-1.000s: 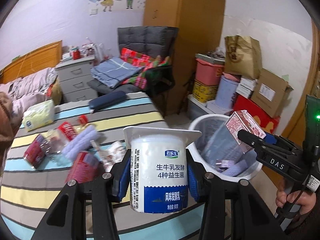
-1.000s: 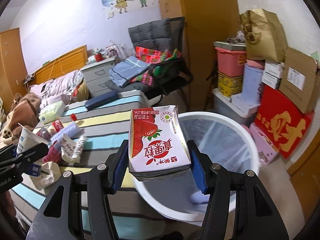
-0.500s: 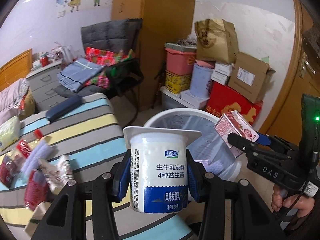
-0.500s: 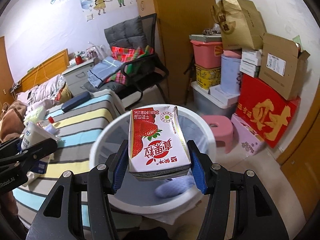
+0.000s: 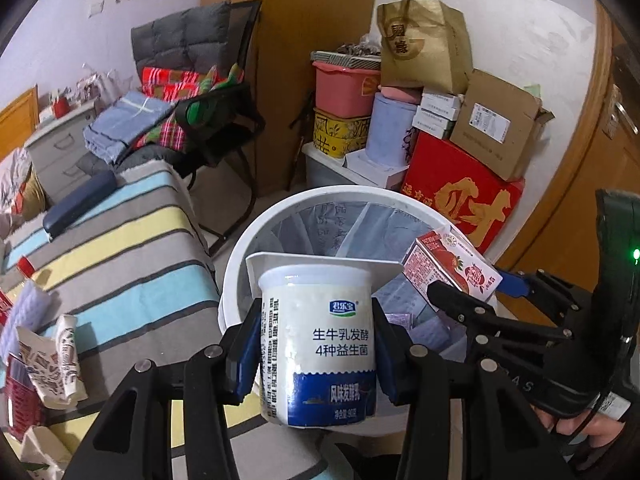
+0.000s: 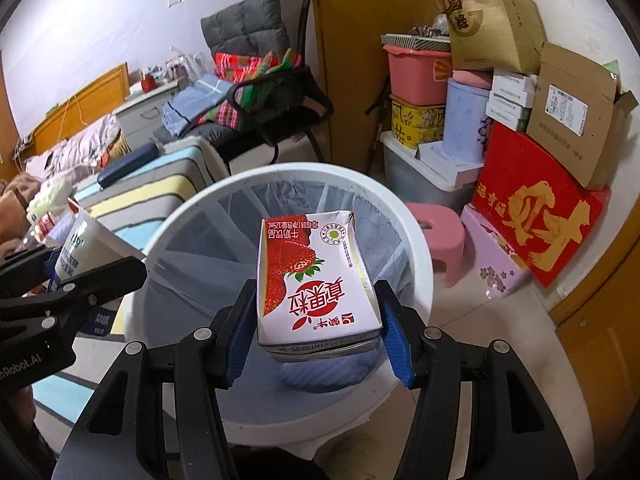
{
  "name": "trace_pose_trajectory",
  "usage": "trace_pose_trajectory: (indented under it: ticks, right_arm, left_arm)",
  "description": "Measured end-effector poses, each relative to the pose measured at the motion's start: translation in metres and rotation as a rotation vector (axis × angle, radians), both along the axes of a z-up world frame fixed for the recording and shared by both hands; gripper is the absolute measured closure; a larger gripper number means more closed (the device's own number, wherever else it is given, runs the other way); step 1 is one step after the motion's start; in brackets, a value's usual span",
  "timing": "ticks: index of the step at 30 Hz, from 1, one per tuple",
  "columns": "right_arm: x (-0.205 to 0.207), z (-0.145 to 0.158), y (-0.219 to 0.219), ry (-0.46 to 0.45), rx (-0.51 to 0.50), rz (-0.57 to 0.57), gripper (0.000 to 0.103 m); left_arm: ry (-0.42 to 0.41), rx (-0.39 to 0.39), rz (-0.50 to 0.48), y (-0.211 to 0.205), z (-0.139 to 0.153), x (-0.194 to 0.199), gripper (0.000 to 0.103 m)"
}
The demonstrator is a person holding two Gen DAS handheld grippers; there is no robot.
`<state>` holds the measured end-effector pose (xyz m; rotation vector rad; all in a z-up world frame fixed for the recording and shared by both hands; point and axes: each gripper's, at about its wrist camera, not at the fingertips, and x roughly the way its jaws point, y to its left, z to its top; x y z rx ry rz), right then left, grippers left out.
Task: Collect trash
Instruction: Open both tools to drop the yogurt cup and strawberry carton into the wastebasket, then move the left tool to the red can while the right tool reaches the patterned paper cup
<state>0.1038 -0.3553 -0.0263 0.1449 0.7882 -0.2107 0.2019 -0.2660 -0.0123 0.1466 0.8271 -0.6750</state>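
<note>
While over bin [image 6: 416, 248], yogurt cup [image 5: 318, 344], milk carton [image 6: 316, 284] clamped between jaws.

We see a white yogurt cup [image 5: 318, 354] upright at lower centre, a strawberry milk carton [image 6: 316, 284] centred over the white lined bin [image 6: 420, 248].

Lower centre of the frame: right tool [image 6: 318, 320] clamped on a strawberry milk carton [image 6: 314, 284], blue pads pressing both sides, carton upside down. Directly behind and below it, a white trash bin [image 6: 420, 276] lined with a clear bag, something pale blue lying at the bottom. At the left edge, left tool [image 6: 68, 276] gripping a white yogurt cup [image 6: 84, 250], tilted, near the bin rim. Upper left: striped bed [image 6: 168, 184], dark case lying on it. Right of the bin: pink stool [image 6: 438, 228], red gift box [image 6: 540, 208], stacked cartons and tubs above.
</note>
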Motion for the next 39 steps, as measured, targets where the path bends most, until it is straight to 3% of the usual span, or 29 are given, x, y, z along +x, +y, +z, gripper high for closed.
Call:
trace_pose_trajectory:
  ticks: [3, 5, 6, 10, 24, 39]
  right_arm:
    - [0.003, -0.003, -0.002, 0.011, -0.016, -0.01, 0.044]
    - [0.004, -0.004, -0.005, 0.019, -0.004, -0.02, 0.044]
    - [0.005, -0.005, -0.005, 0.019, 0.001, -0.021, 0.044]
    - [0.003, -0.006, -0.006, 0.018, -0.001, -0.027, 0.037]
    - [-0.004, 0.005, 0.004, -0.026, 0.011, -0.036, 0.037]
    - [-0.017, 0.023, 0.039, -0.105, 0.023, 0.004, 0.037]
  left_arm:
    - [0.0, -0.006, -0.008, -0.003, -0.002, 0.004, 0.053]
    - [0.013, -0.003, -0.007, -0.004, -0.005, 0.008, 0.041]
    - [0.019, -0.01, -0.007, -0.002, -0.005, 0.008, 0.04]
    - [0.018, -0.012, 0.006, 0.002, -0.006, 0.007, 0.039]
    - [-0.03, -0.024, 0.05, 0.033, 0.013, -0.009, 0.039]
    - [-0.07, -0.059, 0.131, 0.096, 0.033, -0.035, 0.039]
